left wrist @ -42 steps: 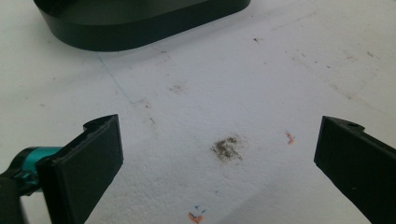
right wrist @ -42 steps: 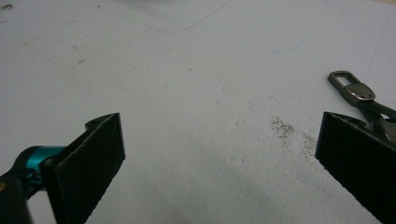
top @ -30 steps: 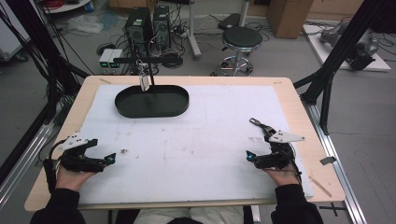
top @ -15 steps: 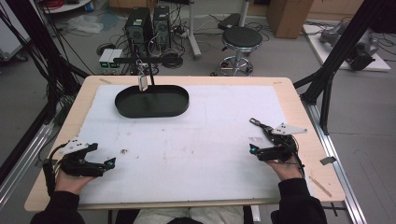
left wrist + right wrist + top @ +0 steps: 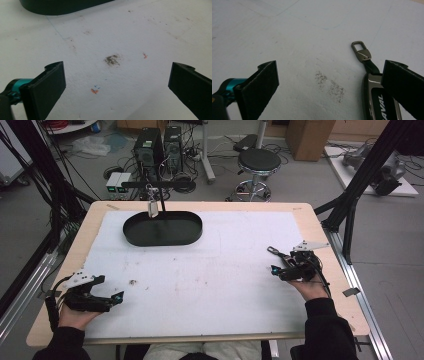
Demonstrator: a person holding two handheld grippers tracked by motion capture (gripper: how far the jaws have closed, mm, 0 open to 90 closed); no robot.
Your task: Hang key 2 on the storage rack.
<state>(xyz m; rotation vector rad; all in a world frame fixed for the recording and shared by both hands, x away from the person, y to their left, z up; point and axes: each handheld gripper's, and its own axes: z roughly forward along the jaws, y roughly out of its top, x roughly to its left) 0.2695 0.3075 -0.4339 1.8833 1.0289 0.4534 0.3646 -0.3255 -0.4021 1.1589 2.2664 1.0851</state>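
My right gripper sits low over the right side of the worktop, and its jaws are spread wide with nothing between them. In the right gripper view I see a key fob lying flat on the white sheet. It is dark and shiny, with some white letters on it. The fob lies just by the right-hand jaw, and that jaw hides part of it. I cannot tell if the jaw touches it. A short black strap runs up from the fob to a metal clip, and the clip lies out past the jaw tip, in the clear.

My left gripper is low at the near left corner of the worktop, well apart from the fob. Its jaws are spread wide too, and only a grey smudge and small orange marks lie on the sheet between them.

I count one key fob, one clip, two grippers and one black oval tray. The tray is at the far side of the sheet. One thin black stand rises by the tray.
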